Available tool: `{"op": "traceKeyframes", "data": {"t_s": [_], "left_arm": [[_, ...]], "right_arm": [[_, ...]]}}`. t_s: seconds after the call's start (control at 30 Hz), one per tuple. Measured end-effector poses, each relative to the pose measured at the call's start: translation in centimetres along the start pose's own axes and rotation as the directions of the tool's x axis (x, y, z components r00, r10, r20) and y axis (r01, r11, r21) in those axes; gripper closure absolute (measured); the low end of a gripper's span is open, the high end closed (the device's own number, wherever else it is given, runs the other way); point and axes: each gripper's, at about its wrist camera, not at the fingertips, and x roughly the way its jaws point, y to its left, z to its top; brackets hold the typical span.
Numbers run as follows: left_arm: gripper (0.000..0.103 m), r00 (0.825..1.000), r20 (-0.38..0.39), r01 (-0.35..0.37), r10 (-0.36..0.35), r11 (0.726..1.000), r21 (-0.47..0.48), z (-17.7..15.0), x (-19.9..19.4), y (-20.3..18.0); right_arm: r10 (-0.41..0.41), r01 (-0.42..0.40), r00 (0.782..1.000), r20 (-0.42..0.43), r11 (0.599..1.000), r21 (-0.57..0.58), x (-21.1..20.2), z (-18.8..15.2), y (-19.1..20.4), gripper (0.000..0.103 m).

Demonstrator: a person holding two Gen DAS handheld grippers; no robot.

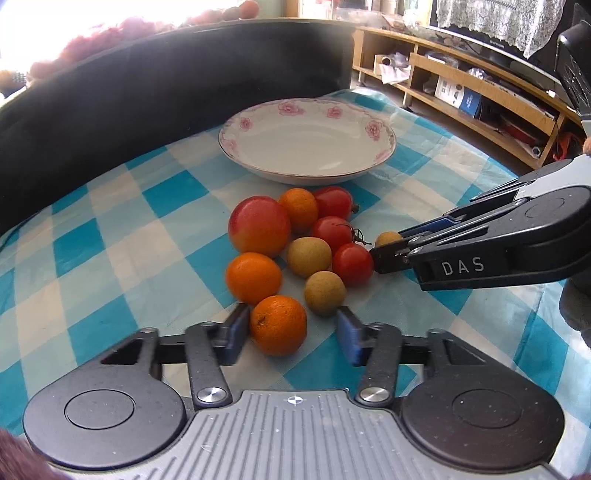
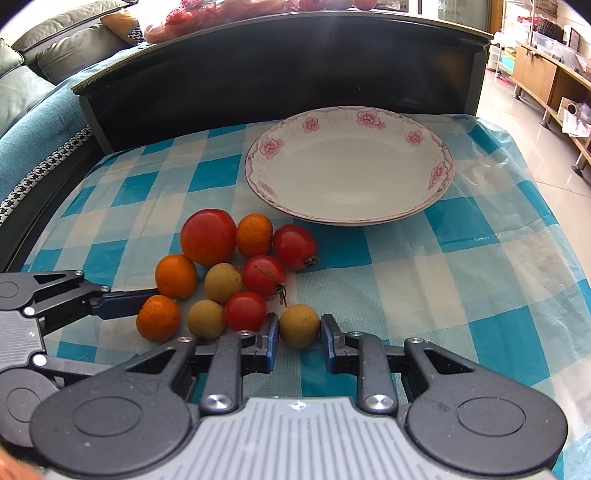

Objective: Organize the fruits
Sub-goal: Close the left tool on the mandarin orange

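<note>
Right wrist: gripper wide around longan.

Only legible text — white letters "DAS" on the side of the right gripper — seen from the left wrist view.

Left wrist view: the longan at right centre is mostly hidden behind the right gripper, whose body is cut off by the right edge. Upper left is overexposed; reddish items there are unidentifiable. Shelf contents at upper right are too small to identify.
</note>
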Motion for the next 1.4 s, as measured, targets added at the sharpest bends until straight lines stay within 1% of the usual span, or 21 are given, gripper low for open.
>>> {"op": "traceKeyframes", "data": {"t_s": [0.1, 0.2, 0.27, 0.37, 0.5, 0.57, 0.63, 0.73, 0.9, 0.93, 0.97, 1.13, 1.4], "left_arm": [[0.057, 1.000, -0.016, -0.013, 0.013, 1.000, 0.008, 0.0, -0.3, 0.0], [0.062, 0.999, -0.041, -0.013, 0.012, 1.000, -0.020, 0.0, -0.6, 0.4], [0.063, 0.998, -0.058, -0.018, 0.016, 0.999, -0.035, 0.1, -0.8, 0.5], [0.064, 0.997, -0.073, -0.014, 0.011, 0.999, -0.051, 0.2, -0.7, 0.7], [0.062, 0.998, -0.067, -0.004, 0.003, 1.000, -0.027, 0.3, -0.5, 0.6], [0.059, 0.998, -0.059, -0.002, 0.001, 1.000, -0.020, 0.3, -0.4, 0.7], [0.059, 0.999, -0.053, -0.003, 0.001, 1.000, -0.023, 0.3, -0.2, 0.9], [0.058, 0.999, -0.044, 0.006, -0.008, 0.999, -0.051, 0.4, 0.0, 1.2], [0.059, 0.999, -0.048, 0.004, -0.005, 0.999, -0.037, 0.6, -0.1, 1.1], [0.059, 0.999, -0.051, 0.005, -0.007, 0.999, -0.037, 0.6, -0.1, 1.0], [0.062, 0.999, -0.054, 0.007, -0.009, 0.999, -0.038, 0.6, -0.1, 1.0], [0.063, 0.998, -0.058, 0.026, -0.029, 0.998, -0.052, 0.9, -0.7, 0.7], [0.063, 0.999, -0.003, 0.050, -0.050, 0.996, -0.070, 2.4, -1.9, 0.5]], "right_arm": [[-0.005, 0.005, 1.000, -0.010, 1.000, 0.004, -0.1, 0.1, -0.1, 0.075], [-0.005, 0.005, 1.000, -0.019, 1.000, 0.011, -0.2, 0.0, -0.2, 0.075], [-0.015, 0.016, 1.000, -0.024, 1.000, 0.006, -0.4, -0.2, -0.3, 0.075], [-0.036, 0.036, 0.999, -0.024, 0.999, 0.009, -1.3, -0.5, -0.4, 0.075], [-0.048, 0.048, 0.999, -0.015, 0.999, 0.018, -2.3, -1.0, -0.3, 0.075], [-0.053, 0.053, 0.998, -0.022, 0.998, 0.015, -2.2, -1.1, -0.2, 0.075], [-0.051, 0.052, 0.998, -0.028, 0.999, 0.013, -2.0, -1.1, 0.0, 0.075], [-0.053, 0.053, 0.998, -0.039, 0.999, 0.010, -1.7, -1.2, 0.1, 0.075], [-0.055, 0.055, 0.997, -0.051, 0.998, 0.016, -1.3, -1.3, -0.1, 0.075], [-0.056, 0.057, 0.997, -0.052, 0.998, 0.016, -1.3, -1.3, -0.2, 0.075], [-0.058, 0.059, 0.997, -0.051, 0.998, 0.014, -1.4, -1.3, -0.1, 0.075], [-0.060, 0.061, 0.998, -0.037, 0.998, 0.015, -2.1, -1.2, -0.2, 0.075], [-0.057, 0.056, 0.998, 0.009, 0.998, 0.015, -3.4, -0.1, 0.2, 0.075]]}}
